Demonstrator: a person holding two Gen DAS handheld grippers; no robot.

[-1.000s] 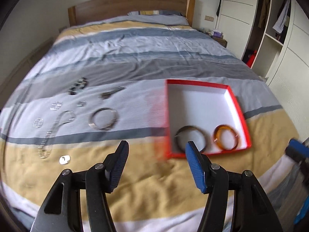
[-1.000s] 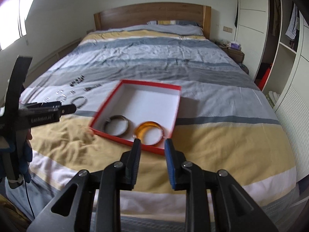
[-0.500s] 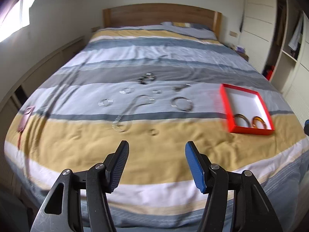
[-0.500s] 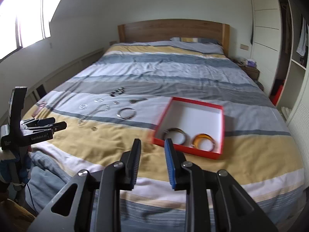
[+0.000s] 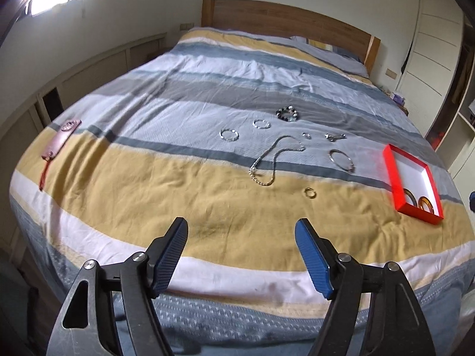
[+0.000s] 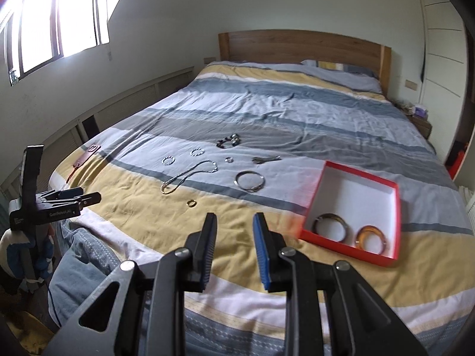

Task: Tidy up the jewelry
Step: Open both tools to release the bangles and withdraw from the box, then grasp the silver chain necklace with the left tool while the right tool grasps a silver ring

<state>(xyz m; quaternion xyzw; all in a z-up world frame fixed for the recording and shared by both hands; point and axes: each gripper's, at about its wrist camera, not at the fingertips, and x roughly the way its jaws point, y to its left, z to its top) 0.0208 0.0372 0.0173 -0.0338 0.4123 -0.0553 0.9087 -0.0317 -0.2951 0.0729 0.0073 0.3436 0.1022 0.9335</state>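
Your left gripper (image 5: 241,255) hangs over the near edge of the striped yellow, white and blue-grey bedspread (image 5: 148,184) with its blue-padded fingers (image 5: 311,258) spread wide and nothing between them. Your right gripper (image 6: 234,247) sits at the same near edge with its fingers (image 6: 262,249) drawn in to a narrow gap, also gripping nothing. All the jewelry lies well beyond both sets of fingertips. Nearest, on the yellow stripe just past them, is a small gold ring (image 5: 309,192). Farther out a silver chain necklace (image 5: 274,160) snakes across the yellow and grey bands, and to its right rests a thin silver bangle (image 5: 341,159). Beyond these lie two small beaded silver bracelets (image 5: 228,134), a dark beaded bracelet (image 5: 287,114) farthest off, a tiny silver ring (image 5: 306,135) and a small silver clasp-like piece (image 5: 335,137) too small to make out. Off to the right stands a shallow red cardboard tray with a white inside (image 6: 394,222); in its near end a dark bangle (image 6: 330,227) and an amber bangle (image 6: 371,236) lie side by side. At the far left edge of the bed lies a flat reddish-brown tag with a red cord (image 5: 61,142).
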